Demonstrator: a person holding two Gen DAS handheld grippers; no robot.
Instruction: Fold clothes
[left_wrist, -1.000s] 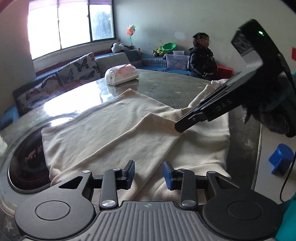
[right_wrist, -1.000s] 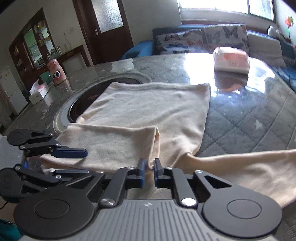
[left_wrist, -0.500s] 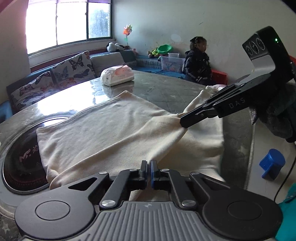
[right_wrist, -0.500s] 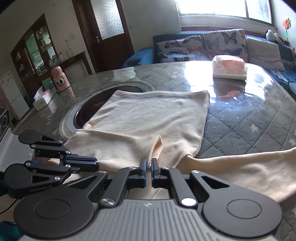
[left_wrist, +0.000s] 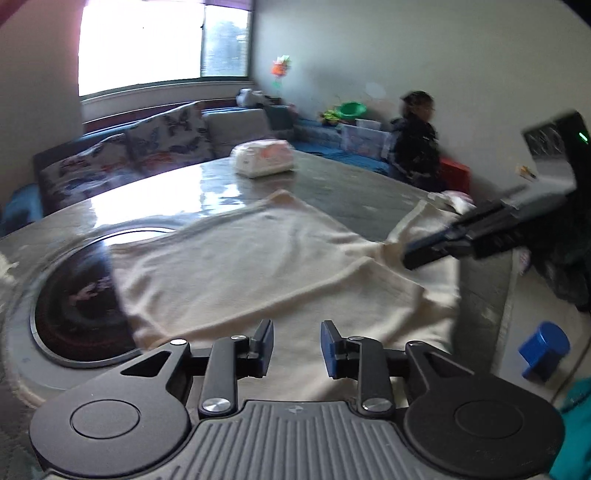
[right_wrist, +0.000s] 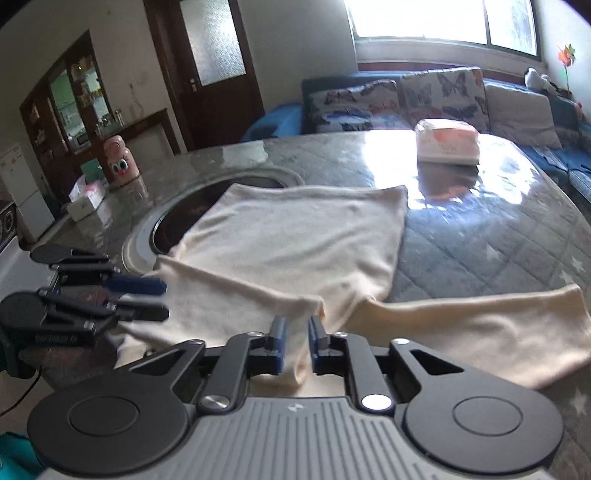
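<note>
While right gripper jaws open, garment between | hob lettering unreadable

Cream garment lies flat on the table — one sleeve folded across.

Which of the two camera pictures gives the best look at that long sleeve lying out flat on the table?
The right wrist view: the outstretched sleeve of the cream top lies whole, shoulder to cuff, across the table. In the left wrist view it is blurred and partly hidden behind the other hand-held gripper.
</note>
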